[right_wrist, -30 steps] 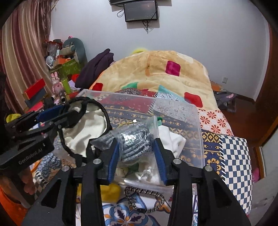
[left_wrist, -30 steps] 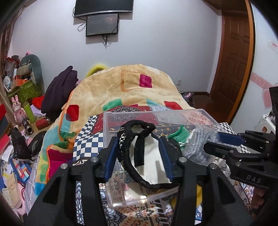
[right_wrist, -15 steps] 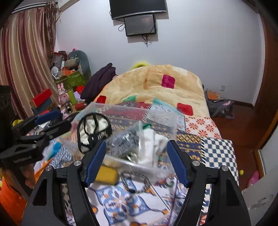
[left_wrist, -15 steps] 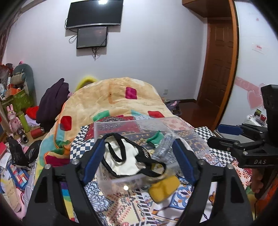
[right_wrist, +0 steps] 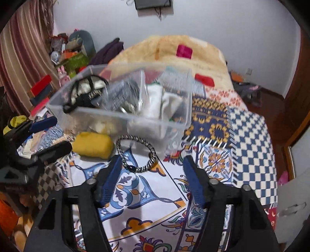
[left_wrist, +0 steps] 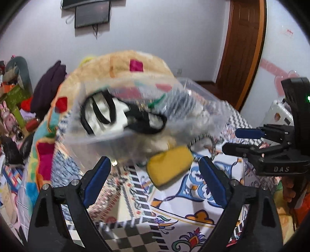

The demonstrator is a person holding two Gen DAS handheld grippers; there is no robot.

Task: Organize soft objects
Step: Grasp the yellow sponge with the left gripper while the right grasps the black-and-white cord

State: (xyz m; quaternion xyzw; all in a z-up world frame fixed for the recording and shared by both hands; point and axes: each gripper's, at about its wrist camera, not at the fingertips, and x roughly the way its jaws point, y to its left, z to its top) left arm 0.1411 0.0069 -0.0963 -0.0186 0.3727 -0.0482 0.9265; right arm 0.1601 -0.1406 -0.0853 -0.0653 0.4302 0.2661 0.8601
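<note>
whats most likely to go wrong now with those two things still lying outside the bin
The sponge and braided band lie close against the bin, so a tool closing on either may nudge the bin. The band is thin and flat on the bedspread, so fingers may pinch fabric instead.

Bin at frame centre on bed, sponge lower left of bin, cord loop just below, TV at top.
</note>
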